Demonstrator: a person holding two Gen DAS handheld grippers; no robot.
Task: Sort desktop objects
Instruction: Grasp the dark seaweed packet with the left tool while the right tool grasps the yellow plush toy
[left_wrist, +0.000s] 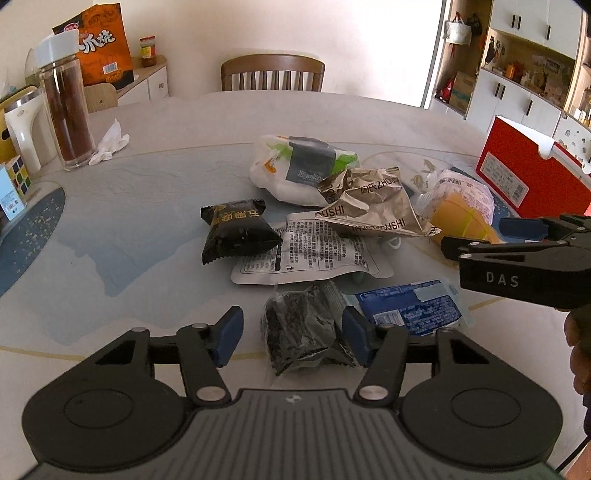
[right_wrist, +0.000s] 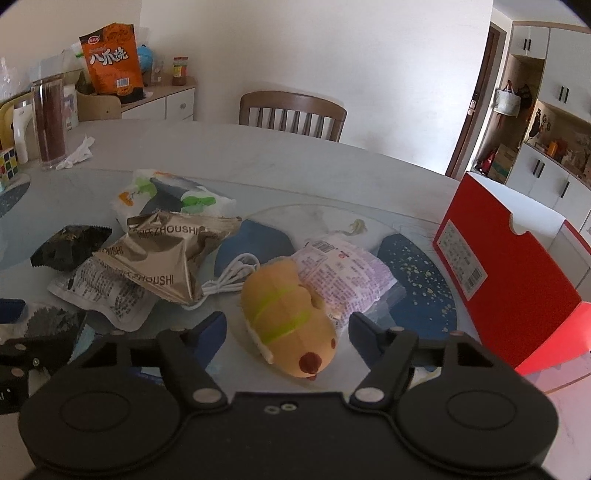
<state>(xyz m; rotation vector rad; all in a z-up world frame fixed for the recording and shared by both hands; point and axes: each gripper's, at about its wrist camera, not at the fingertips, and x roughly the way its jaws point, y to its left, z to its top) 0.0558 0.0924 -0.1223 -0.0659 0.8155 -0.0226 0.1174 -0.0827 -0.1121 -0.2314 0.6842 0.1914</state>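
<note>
My left gripper (left_wrist: 291, 328) stands open around a crumpled black wrapper (left_wrist: 295, 347) on the table. Its right pad rests against the wrapper and its left pad is clear of it. Beyond lie a black snack packet (left_wrist: 236, 230), a white printed pouch (left_wrist: 314, 254), a gold foil bag (left_wrist: 369, 203) and a blue packet (left_wrist: 410, 306). My right gripper (right_wrist: 286, 332) is open astride an orange plush toy (right_wrist: 288, 317) with green stripes, a gap on each side. The toy leans on a pink-printed packet (right_wrist: 343, 273).
A red box (right_wrist: 498, 266) stands open at the right edge. A white plastic bag (left_wrist: 291, 166) and a white cable (right_wrist: 232, 273) sit in the pile. A tall jar (left_wrist: 66, 114), a tissue (left_wrist: 110, 142) and a puzzle cube (left_wrist: 14, 177) are at far left, a chair (left_wrist: 273, 74) behind.
</note>
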